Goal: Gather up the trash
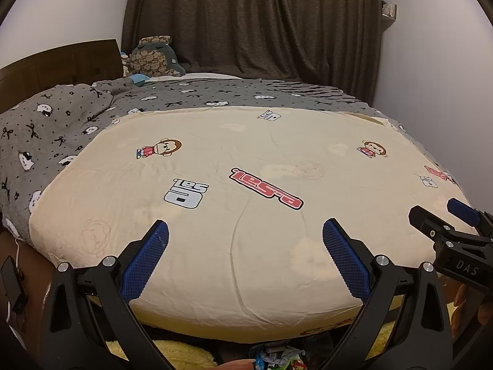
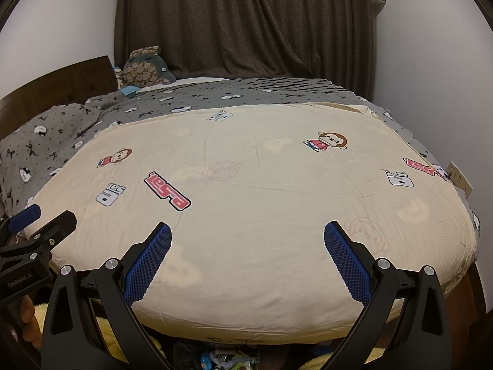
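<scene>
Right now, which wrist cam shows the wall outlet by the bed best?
The right wrist view. The wall outlet sits in plain sight on the white wall past the right edge of the bed. The left wrist view shows none of it; there the right gripper fills that side.

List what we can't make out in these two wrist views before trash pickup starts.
- Trash pile: cut off by the bottom edge in both views; item types and count unreadable.
- Floor by the bed: mostly hidden behind the mattress and the left gripper.
- Shelf items, top right: too small to identify.
- Plush toy: its lower part hidden by the grey blanket.
- Right gripper: open, like the left; nothing between its fingers.
</scene>
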The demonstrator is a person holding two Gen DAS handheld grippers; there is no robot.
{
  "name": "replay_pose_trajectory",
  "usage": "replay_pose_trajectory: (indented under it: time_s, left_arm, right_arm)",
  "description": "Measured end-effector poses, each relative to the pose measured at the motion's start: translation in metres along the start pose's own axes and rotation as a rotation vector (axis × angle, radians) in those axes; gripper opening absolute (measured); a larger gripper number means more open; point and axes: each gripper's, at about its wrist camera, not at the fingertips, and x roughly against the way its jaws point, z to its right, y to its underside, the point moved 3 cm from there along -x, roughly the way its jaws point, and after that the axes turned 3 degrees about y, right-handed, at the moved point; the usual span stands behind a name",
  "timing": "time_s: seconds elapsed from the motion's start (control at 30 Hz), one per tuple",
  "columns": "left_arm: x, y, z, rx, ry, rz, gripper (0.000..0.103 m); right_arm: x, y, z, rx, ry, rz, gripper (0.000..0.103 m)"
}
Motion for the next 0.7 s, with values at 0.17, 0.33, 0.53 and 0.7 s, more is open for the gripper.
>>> replay_pose_trajectory:
  time_s: [0.17,0.33,0.53,0.7]
  left_arm:
    - [0.0022,0.0001,-0.0003,0.005,-0.008,0.018,0.095]
    - [0.0026,-0.0002,0.0017,-0.007,-0.010,0.018,0.095]
    - [0.0007,-0.0017,0.0007,0.000,-0.014,0.001,0.095]
    - [-0.0009,-0.0017,-0.0012,0.002,-0.020,-0.007,0.095]
  right_arm:
    - [-0.0002,-0.0001,0.0002,0.003,0.000,-0.001,0.100]
    - [-0.0011,-0.0007,-0.0001,0.003,0.000,-0.002,0.100]
    - [-0.0018,-0.0007,-0.0002,0.003,-0.001,-0.002,0.100]
    - [-0.0018,-0.0009,-0.0002,0.003,-0.002,-0.002,0.100]
